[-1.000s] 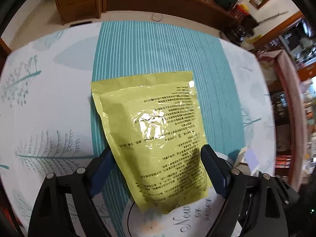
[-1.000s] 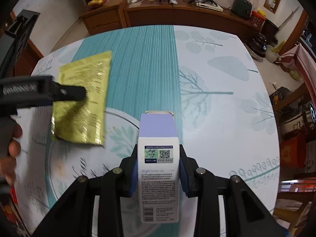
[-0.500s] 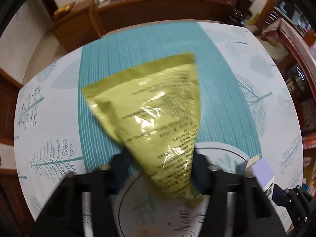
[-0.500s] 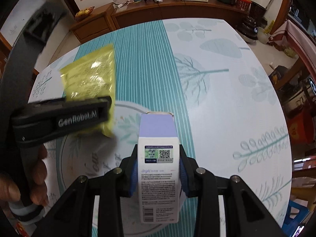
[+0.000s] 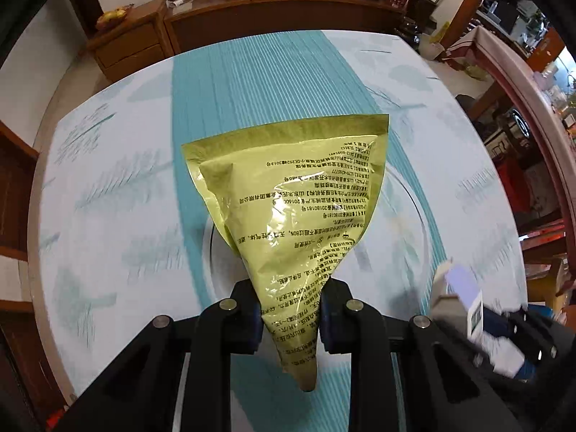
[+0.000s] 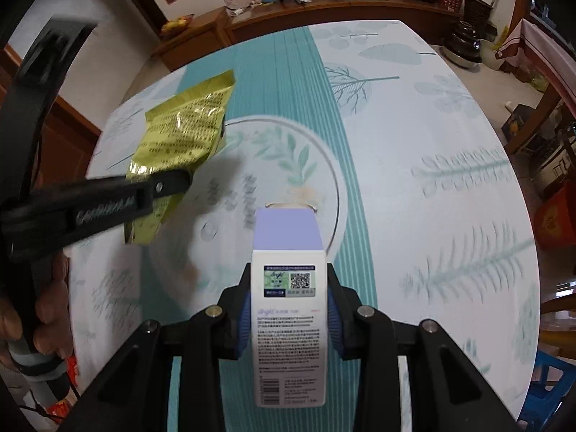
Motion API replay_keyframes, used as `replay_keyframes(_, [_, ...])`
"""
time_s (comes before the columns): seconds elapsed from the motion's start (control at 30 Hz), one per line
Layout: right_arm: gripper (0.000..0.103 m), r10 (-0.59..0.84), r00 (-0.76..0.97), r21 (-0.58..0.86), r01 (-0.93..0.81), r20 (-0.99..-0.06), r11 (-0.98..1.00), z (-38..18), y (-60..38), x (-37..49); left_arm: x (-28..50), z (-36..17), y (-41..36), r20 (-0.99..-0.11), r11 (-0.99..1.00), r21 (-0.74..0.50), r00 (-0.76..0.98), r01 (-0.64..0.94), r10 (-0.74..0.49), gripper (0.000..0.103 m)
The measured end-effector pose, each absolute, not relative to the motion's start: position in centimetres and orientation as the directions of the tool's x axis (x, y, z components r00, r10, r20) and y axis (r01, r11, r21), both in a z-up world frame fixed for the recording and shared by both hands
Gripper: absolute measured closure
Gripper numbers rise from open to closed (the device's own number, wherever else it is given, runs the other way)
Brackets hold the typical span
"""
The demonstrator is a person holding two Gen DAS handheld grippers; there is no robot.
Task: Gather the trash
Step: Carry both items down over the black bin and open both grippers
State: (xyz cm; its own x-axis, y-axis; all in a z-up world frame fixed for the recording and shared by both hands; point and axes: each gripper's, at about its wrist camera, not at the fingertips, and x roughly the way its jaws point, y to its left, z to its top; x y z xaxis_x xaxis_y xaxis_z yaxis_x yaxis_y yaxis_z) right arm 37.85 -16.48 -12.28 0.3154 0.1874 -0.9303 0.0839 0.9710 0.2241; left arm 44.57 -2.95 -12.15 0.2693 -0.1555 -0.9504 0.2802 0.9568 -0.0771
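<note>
My left gripper [image 5: 289, 309] is shut on the narrow lower end of a yellow-green foil pouch [image 5: 298, 212] with black print and holds it lifted above the table. The pouch [image 6: 183, 136] and the left gripper [image 6: 169, 185] also show at the left of the right wrist view. My right gripper [image 6: 288, 309] is shut on a white and lilac carton [image 6: 288, 288] with a QR label, held above the table. The carton [image 5: 464, 295] shows blurred at the lower right of the left wrist view.
The round table [image 6: 450, 115] has a white leaf-print cloth with a teal striped band [image 5: 259, 82] and a round printed mat [image 6: 288, 151] in the middle. A wooden sideboard [image 5: 280, 10] with clutter stands behind. Chairs and furniture crowd the right side.
My left gripper closed on the pouch, pinching its lower end, and lifted it off the table. Both grippers rose, so the table looks farther away. The right gripper kept the carton.
</note>
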Motion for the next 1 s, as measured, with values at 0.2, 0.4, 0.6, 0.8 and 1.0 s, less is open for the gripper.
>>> replay_keyframes(0.2, [0.068, 0.267, 0.354, 0.293, 0.020, -0.896, 0.956, -9.2, -16.9, 30.4, 34.0, -8.8, -1.4, -0.938, 0.968, -0.076, 0.313, 0.241, -0.151, 0.082])
replay_keyframes(0.4, [0.068, 0.326, 0.366, 0.320, -0.078, -0.872, 0.944, -7.0, -17.3, 22.1, 22.7, -6.3, -1.1, -0.919, 0.981, -0.041, 0.378, 0.187, -0.111, 0.082])
replay_keyframes(0.6, [0.068, 0.366, 0.346, 0.334, -0.149, -0.864, 0.931, -6.0, -18.1, 13.7, 11.6, -5.2, -2.0, -0.917, 0.988, -0.027, 0.389, 0.152, -0.085, 0.082])
replay_keyframes(0.8, [0.068, 0.388, 0.282, 0.350, -0.176, -0.877, 0.920, -6.9, -18.2, 7.7, 5.4, -6.3, -2.6, -0.944, 0.987, -0.008, 0.324, 0.163, -0.061, 0.082])
replay_keyframes(1.0, [0.068, 0.396, 0.206, 0.378, -0.124, -0.895, 0.917, -10.1, -17.8, 4.0, 2.9, -9.6, -3.0, -0.972, 0.978, -0.008, 0.230, 0.207, -0.057, 0.082])
